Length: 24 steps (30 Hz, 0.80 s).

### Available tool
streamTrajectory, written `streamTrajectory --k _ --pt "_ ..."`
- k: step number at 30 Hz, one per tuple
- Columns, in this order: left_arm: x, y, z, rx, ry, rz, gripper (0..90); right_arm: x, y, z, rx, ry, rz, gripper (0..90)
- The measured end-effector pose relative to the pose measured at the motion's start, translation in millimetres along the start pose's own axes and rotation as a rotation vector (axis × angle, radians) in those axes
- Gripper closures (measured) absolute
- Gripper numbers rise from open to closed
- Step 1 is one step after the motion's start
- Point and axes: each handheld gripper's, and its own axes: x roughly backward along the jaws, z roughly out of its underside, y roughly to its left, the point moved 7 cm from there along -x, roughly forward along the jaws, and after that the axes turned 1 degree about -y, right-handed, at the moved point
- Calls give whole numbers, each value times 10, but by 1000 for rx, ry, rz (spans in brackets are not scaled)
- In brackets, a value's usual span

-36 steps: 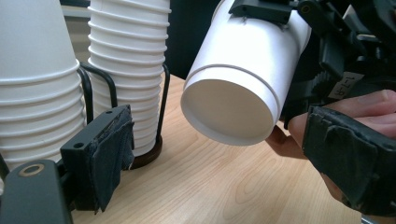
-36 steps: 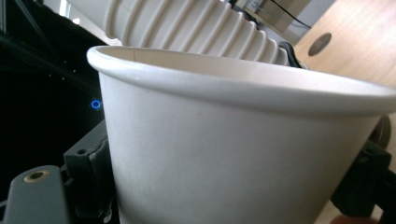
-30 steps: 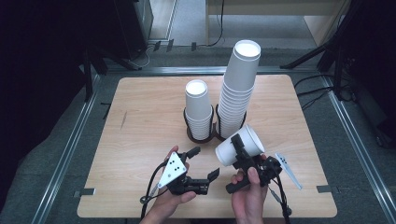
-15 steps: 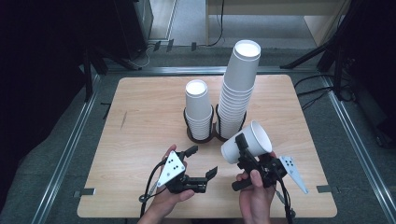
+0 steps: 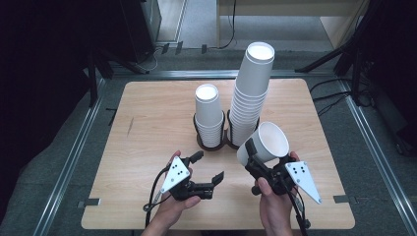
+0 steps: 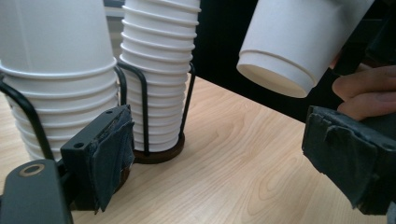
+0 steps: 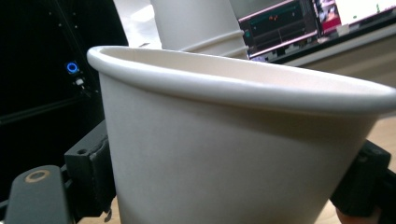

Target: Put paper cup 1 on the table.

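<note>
My right gripper (image 5: 259, 158) is shut on a white paper cup (image 5: 268, 141), which is held above the table and tilted, mouth facing up and to the right. In the right gripper view the cup (image 7: 233, 154) sits between both black jaws. My left gripper (image 5: 207, 167) rests low over the near table, open, with nothing between its jaws. From the left gripper view (image 6: 224, 158) the held cup (image 6: 299, 42) hangs at upper right, bottom towards the camera. Beyond stand a short cup stack (image 5: 209, 113) and a tall cup stack (image 5: 252, 93).
Both stacks sit in black wire holders (image 5: 212, 142) near the middle of the wooden table (image 5: 142, 128). The same holders (image 6: 144, 116) stand close ahead of the left gripper. Dark stands and cables surround the table on the floor.
The right gripper has lifted and tipped the cup more upright, shifting it slightly right. The left gripper has stayed in place.
</note>
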Motion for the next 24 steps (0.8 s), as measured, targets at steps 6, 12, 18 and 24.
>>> streamTrajectory --k 6,12,18,24 --pt "31 73 -20 16 -6 -16 95 -16 12 -92 95 -20 3 136" --pt "41 103 -44 19 -7 -27 95 -57 -20 -146 225 -6 20 135" --pt "43 135 -37 27 -3 -33 95 -88 -118 -203 348 -2 61 134" --pt "40 137 -35 32 -3 -32 95 -143 -246 -259 405 -10 85 135"
